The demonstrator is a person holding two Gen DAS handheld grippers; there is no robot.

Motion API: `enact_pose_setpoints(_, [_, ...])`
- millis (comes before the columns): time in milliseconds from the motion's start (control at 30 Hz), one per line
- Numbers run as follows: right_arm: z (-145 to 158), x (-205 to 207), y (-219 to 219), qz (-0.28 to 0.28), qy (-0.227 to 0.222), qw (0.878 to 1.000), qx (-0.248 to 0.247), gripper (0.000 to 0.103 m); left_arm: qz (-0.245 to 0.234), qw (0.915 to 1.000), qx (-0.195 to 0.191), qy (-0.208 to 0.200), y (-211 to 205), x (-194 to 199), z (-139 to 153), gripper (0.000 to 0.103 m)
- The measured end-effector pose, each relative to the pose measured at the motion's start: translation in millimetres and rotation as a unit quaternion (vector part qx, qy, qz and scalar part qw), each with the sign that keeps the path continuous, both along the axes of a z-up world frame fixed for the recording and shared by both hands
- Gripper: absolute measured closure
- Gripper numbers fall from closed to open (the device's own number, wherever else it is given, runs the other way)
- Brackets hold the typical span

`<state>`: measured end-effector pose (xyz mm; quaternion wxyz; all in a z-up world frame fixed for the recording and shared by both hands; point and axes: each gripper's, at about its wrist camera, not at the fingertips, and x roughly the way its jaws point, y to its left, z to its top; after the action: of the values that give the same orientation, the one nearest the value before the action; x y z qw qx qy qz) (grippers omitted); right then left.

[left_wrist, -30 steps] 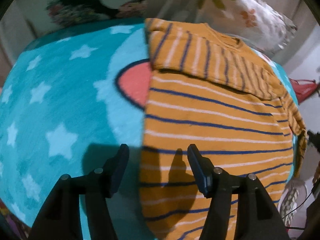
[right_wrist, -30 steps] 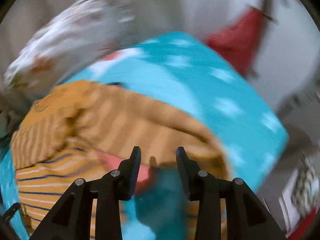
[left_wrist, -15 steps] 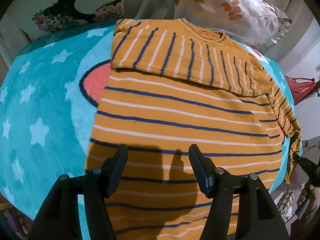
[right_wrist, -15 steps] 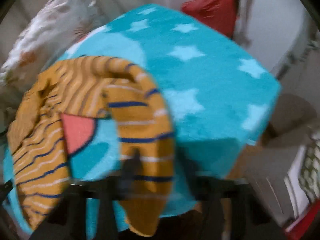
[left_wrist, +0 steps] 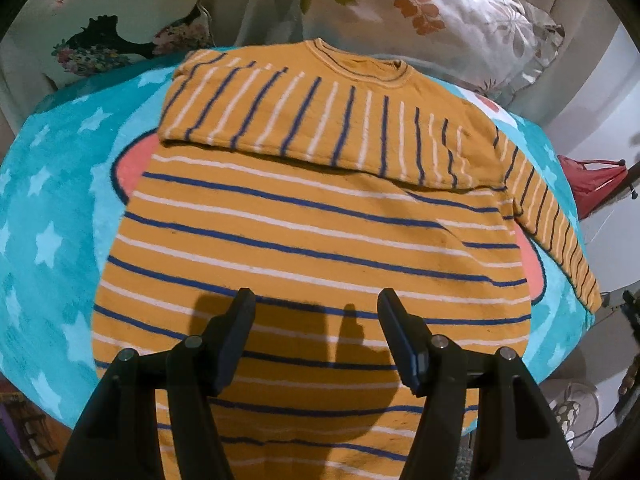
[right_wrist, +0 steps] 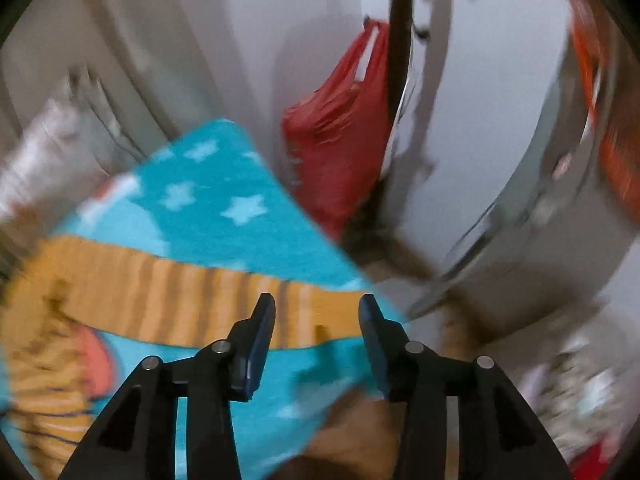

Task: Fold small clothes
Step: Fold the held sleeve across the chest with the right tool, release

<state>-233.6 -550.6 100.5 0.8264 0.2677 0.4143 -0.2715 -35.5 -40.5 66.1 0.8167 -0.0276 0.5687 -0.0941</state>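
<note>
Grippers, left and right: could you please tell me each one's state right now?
Left gripper: open, empty, above the striped sweater.
Right gripper: open, empty, by the sleeve.

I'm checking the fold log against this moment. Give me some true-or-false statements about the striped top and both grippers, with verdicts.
1. The left gripper is open, holding nothing. True.
2. One sleeve of the orange striped top lies folded across its chest. True.
3. The top lies on a plain white sheet. False: it lies on a teal star-patterned blanket.
4. The right gripper is clamped on the other sleeve. False: its jaws stand apart, and the sleeve lies stretched out on the blanket.
</note>
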Motion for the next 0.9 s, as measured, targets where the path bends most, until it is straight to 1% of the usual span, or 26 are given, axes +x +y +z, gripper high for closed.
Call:
enact_pose_setpoints(67, [-22,-12,2,-0.001,-0.037,0.996,0.079,0.055,0.003,1.0,0.0,0.009,-6,0,-3,0.041])
enact_pose_setpoints(133, [-53,-22,6,-0.014,-0.062,0.986,0.157,0.055,0.005,0.9999,-0.002,0.016,-11,0,-5,0.041])
enact_pose_setpoints(167, [-61,-26,7,-0.023,-0.068,0.982,0.172,0.055,0.005,0.9998,-0.003,0.018,-13,0,-5,0.041])
enact_pose_setpoints(233, [-80,-35,4,-0.054,-0.097,0.971,0.214,0.055,0.002,0.9999,0.002,0.017,-17,-1,-4,0.041])
enact_pose_setpoints(367, [-106,-34,-19,-0.124,-0.126,0.953,0.245,0.055,-0.004,0.9998,0.013,0.013,-21,-4,0,0.041])
enact_pose_setpoints(433, [-109,-34,-27,-0.143,-0.132,0.949,0.249,0.055,-0.003,0.9998,0.018,0.012,-19,-5,1,0.041])
enact_pose_setpoints(467, [-108,-31,-30,-0.149,-0.135,0.949,0.245,0.055,-0.002,0.9997,0.02,0.012,-18,-6,1,0.04])
enact_pose_setpoints(567, [-105,-14,-38,-0.153,-0.122,0.956,0.218,0.055,0.006,0.9997,0.02,0.016,-11,-7,0,0.04])
enact_pose_setpoints(600, [-104,-8,-39,-0.153,-0.119,0.958,0.21,0.057,0.009,0.9996,0.019,0.017,-7,-7,-1,0.04])
enact_pose_setpoints(633, [-103,-4,-39,-0.152,-0.111,0.96,0.205,0.079,0.013,0.9996,0.017,0.018,-3,-7,-1,0.04])
enact_pose_setpoints(667, [-104,0,-40,-0.148,-0.107,0.961,0.209,0.093,0.016,0.9996,0.015,0.018,0,-7,-1,0.04])
enact_pose_setpoints(700, [-102,3,-41,-0.149,-0.107,0.961,0.208,0.094,0.02,0.9995,0.013,0.019,5,-8,-1,0.04])
enact_pose_setpoints(767, [-90,7,-40,-0.146,-0.104,0.967,0.183,0.094,0.025,0.9995,0.009,0.018,14,-8,-1,0.04])
enact_pose_setpoints(800, [-81,12,-38,-0.14,-0.101,0.971,0.165,0.094,0.029,0.9994,0.006,0.018,19,-9,-2,0.04])
enact_pose_setpoints(867, [-51,30,-28,-0.114,-0.102,0.98,0.124,0.094,0.038,0.9991,-0.002,0.019,32,-8,-2,0.04])
enact_pose_setpoints(900, [-41,38,-24,-0.103,-0.104,0.983,0.114,0.094,0.042,0.9989,-0.008,0.019,40,-7,-2,0.04])
